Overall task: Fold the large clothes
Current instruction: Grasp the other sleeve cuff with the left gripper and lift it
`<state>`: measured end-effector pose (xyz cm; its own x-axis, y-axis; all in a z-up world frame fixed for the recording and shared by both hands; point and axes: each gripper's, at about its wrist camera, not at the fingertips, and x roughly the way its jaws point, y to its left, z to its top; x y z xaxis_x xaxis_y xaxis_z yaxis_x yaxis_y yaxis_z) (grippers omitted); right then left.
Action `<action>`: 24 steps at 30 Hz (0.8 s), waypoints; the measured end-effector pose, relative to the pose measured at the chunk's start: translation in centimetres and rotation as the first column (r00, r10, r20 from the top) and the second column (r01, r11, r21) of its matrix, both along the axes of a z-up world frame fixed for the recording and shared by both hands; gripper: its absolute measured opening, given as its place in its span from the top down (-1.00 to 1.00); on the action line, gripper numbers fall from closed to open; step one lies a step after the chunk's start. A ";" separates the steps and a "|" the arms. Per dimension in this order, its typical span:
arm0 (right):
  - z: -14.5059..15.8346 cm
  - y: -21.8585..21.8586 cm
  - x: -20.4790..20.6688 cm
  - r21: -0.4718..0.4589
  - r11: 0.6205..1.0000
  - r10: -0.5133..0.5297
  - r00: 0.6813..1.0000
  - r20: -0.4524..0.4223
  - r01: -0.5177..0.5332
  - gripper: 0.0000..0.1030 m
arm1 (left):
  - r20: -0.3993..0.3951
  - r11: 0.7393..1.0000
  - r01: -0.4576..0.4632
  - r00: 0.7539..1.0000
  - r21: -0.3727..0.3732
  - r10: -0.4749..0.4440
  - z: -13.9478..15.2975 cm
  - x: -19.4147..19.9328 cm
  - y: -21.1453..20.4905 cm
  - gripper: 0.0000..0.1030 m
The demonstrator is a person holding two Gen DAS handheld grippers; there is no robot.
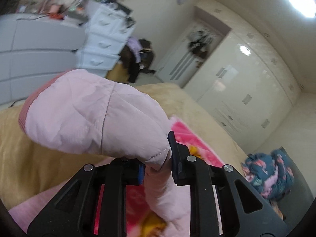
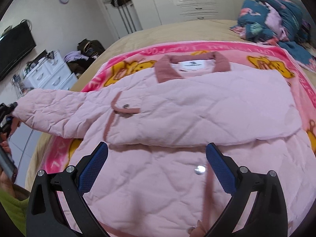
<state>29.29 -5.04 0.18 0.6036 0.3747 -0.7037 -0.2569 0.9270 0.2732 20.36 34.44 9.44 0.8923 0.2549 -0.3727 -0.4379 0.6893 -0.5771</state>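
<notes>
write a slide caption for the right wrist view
Open right gripper hovers over quilted pink jacket on pink cartoon blanket; left gripper lifts one sleeve.

The left gripper's (image 1: 157,165) blue pad (image 1: 140,172) is almost wholly hidden behind the pale pink quilted jacket's sleeve (image 1: 94,114). The lower hem of that jacket (image 2: 177,187) is cut off by the right wrist view's bottom edge. The cluttered white drawer chest (image 1: 102,37) is blurred.

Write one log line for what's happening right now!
left gripper: shut on pink jacket sleeve, lifted | right gripper: open above jacket | blanket beneath
</notes>
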 end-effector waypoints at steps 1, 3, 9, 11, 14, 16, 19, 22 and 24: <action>-0.1 -0.7 -0.1 0.005 1.000 -0.012 1.000 -0.004 0.012 -0.92 | 0.018 1.000 0.023 1.000 0.008 -0.023 0.7 0.0 -1.0 0.75; -0.3 -1.7 -0.3 0.006 1.000 -0.028 1.000 -0.008 0.028 -0.92 | 0.042 0.997 0.070 0.997 0.032 -0.072 1.7 0.3 -3.0 0.76; 0.0 -5.4 -1.8 0.013 0.998 -0.069 0.998 -0.012 0.069 -0.92 | 0.041 0.974 0.195 0.979 0.116 -0.201 2.9 1.7 -8.5 0.76; 0.3 -7.0 -2.3 0.016 0.996 -0.085 0.996 -0.011 0.085 -0.92 | 0.029 0.966 0.219 0.974 0.139 -0.225 3.2 2.1 -10.0 0.76; 0.5 -8.9 -2.8 0.028 0.994 -0.110 0.994 -0.013 0.110 -0.92 | 0.008 0.949 0.267 0.962 0.165 -0.272 3.6 3.1 -12.7 0.77; 0.6 -10.1 -3.2 0.046 0.991 -0.126 0.992 -0.017 0.126 -0.92 | -0.005 0.939 0.291 0.955 0.185 -0.295 4.2 3.8 -14.4 0.77; 0.8 -12.0 -3.8 0.079 0.985 -0.149 0.989 -0.021 0.150 -0.92 | -0.017 0.920 0.320 0.946 0.224 -0.325 5.1 4.7 -16.9 0.77; 1.4 -13.4 -4.4 0.100 0.982 -0.158 0.987 -0.022 0.160 -0.92 | -0.027 0.902 0.345 0.936 0.259 -0.351 5.8 5.2 -19.3 0.77; 1.8 -14.4 -4.8 0.113 0.980 -0.165 0.986 -0.012 0.165 -0.92 | -0.042 0.889 0.366 0.929 0.274 -0.369 6.0 5.8 -20.8 0.77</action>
